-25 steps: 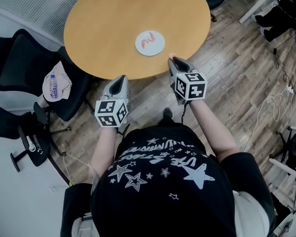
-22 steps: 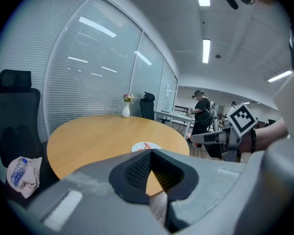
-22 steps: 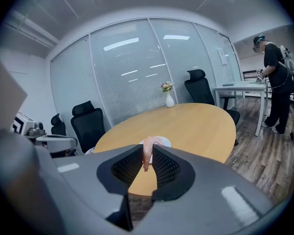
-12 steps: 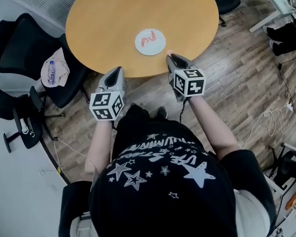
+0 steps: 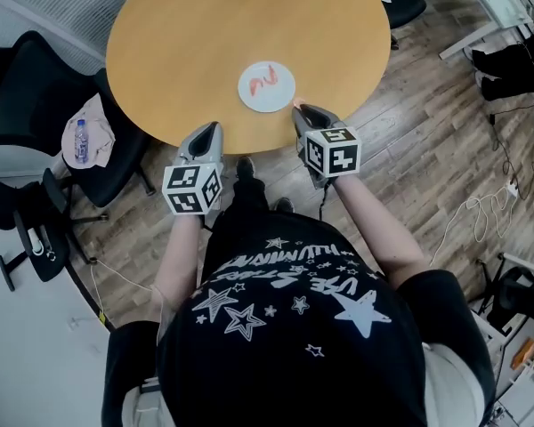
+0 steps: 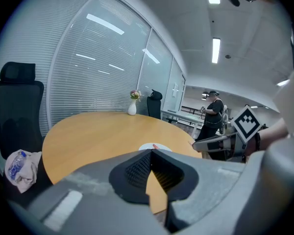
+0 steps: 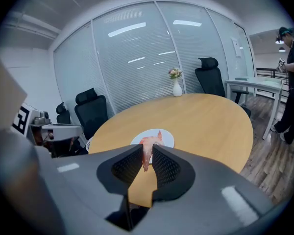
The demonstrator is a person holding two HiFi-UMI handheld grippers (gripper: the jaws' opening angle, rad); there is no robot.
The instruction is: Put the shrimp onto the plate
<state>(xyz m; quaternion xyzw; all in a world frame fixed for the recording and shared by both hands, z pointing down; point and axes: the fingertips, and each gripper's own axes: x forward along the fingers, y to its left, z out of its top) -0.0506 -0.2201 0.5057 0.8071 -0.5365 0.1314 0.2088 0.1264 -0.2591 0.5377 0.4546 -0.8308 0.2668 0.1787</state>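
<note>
Left hand-held gripper is pressed together on nothing, at the worktop's 6 o'clock edge. Right hand-held gripper pinches a shrimp mid-body, just off the plate at its 5 o'clock. Soft, light and likely slippery, the shrimp suits this gentle middle hold.
</note>
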